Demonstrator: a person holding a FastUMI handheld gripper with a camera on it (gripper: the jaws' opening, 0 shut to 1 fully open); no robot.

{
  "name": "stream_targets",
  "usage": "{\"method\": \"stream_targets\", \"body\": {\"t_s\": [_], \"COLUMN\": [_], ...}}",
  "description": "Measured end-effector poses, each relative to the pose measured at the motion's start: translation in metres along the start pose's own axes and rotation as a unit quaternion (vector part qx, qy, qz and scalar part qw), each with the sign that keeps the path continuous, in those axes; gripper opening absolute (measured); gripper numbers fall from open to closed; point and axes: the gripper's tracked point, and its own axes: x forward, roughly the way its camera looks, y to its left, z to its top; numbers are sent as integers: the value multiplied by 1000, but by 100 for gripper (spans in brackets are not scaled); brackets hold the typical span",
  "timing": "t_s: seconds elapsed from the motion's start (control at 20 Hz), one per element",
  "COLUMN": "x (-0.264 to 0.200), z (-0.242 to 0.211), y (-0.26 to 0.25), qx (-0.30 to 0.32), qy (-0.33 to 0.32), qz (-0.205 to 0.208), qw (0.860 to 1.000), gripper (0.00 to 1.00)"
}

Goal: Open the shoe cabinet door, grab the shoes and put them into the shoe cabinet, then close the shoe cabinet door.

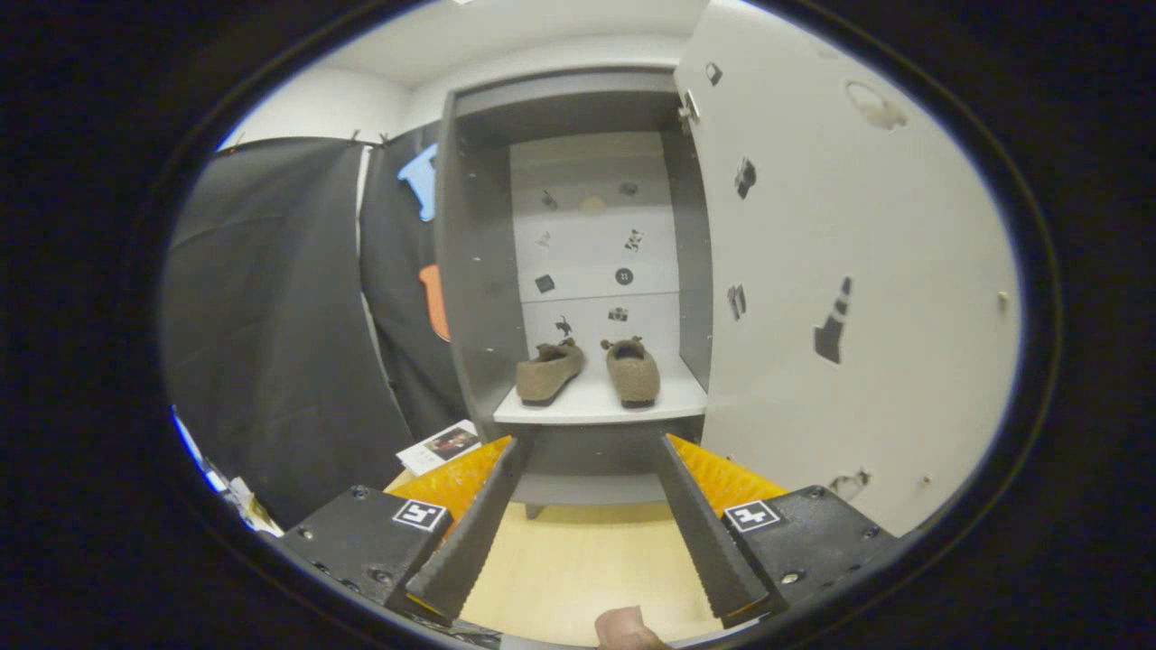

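With both shoes point(587, 370) on the shelf point(596, 404) and my gripper point(587, 447) fingers spread empty, I'd push the door point(849, 271) near its free edge.

The door point(858, 271) runs past the edge; its stickers and those on the cabinet point(474, 271) back are too small to read.

Brown shoes point(587, 370) on cabinet point(470, 271) shelf, door point(858, 271) open

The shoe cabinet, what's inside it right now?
Inside the shoe cabinet, two brown shoes sit side by side on the white shelf, door swung open. The open gripper hides the space below the shelf.
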Motion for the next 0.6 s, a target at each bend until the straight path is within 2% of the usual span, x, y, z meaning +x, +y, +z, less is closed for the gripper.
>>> {"method": "stream_targets", "body": {"t_s": [0.15, 0.3, 0.5, 0.6], "x": [-57, -104, -160, -180], "z": [-4, 4, 19, 24], "y": [-3, -19, -54, -87], "qx": [-26, -22, -34, -37], "qy": [-30, -50, -68, -81], "qz": [9, 18, 44, 33], "qw": [999, 998, 996, 995], "gripper": [99, 99, 99, 99]}}
